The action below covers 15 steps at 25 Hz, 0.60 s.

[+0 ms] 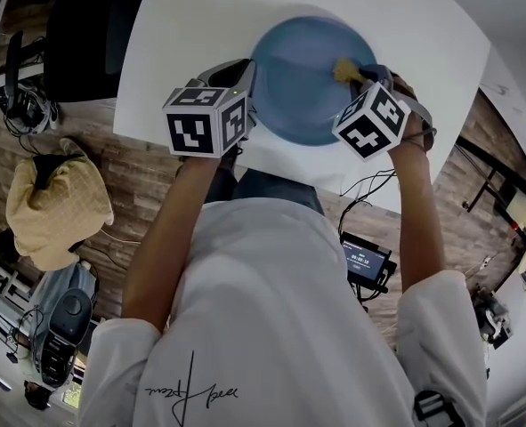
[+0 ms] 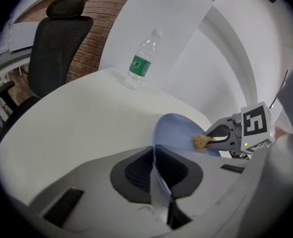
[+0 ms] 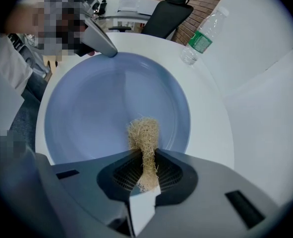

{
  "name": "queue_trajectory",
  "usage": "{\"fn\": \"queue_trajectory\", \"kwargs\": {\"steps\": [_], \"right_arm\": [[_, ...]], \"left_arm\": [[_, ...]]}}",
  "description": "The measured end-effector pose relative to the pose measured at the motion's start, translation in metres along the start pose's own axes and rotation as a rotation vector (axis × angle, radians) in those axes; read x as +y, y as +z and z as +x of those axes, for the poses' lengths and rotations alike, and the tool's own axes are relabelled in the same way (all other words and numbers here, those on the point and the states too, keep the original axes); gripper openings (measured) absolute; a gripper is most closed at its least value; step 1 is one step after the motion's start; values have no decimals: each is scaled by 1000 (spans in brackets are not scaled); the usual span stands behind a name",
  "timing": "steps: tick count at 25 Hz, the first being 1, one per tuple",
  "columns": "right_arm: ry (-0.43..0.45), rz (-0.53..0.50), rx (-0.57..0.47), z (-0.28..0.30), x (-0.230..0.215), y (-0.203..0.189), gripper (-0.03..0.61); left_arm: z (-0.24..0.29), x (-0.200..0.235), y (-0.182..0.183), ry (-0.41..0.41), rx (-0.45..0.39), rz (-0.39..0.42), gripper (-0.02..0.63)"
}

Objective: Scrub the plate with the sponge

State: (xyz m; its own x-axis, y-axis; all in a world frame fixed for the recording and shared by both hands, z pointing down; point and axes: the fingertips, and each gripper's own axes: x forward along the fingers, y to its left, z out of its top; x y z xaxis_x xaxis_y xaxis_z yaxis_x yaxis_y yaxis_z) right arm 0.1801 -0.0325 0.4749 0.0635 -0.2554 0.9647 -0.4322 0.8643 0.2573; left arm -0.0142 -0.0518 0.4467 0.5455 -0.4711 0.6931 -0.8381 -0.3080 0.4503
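1. Plate [image 1: 303, 87] rests on a broad white table [image 1: 200, 16], close to the curved edge nearest the person.
2. A black mesh office chair [image 2: 57, 43] with a headrest stands beyond the table's far side, in front of a brick wall [image 2: 99, 31].
3. The plate is blue, round and shallow, with a raised rim. It sits between the 2 grippers, 1 at each side.
4. The left gripper [image 2: 156, 177] is at the plate's left rim in the head view. Its 2 dark ribbed pads are pressed together on the thin edge of the plate, so the jaws are nearly closed with only the rim between them. Its marker cube sits just outside the plate.
5. The right gripper [image 3: 145, 172] points steeply down over the right part of the plate. Its jaws are closed tight on the sponge, which is pinched to a narrow waist between the pads.
6. A clear plastic water bottle [image 2: 142, 61] with a green label and a white cap stands upright on the table, well apart from the plate and near the far edge.
7. The sponge [image 3: 144, 133] is a small tan tuft of coarse fibres. Its free end fans out beyond the jaw tips and lies against the inside of the plate, near the rim on the right gripper's side.
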Motion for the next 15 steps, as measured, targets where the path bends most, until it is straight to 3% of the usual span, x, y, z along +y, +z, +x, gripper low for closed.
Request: {"fn": "queue_trajectory", "kwargs": {"steps": [15], "right_arm": [[-61,87,-81,8,-19,14,43]], "left_arm": [[1,-1,-3,3,8,23,28]]}}
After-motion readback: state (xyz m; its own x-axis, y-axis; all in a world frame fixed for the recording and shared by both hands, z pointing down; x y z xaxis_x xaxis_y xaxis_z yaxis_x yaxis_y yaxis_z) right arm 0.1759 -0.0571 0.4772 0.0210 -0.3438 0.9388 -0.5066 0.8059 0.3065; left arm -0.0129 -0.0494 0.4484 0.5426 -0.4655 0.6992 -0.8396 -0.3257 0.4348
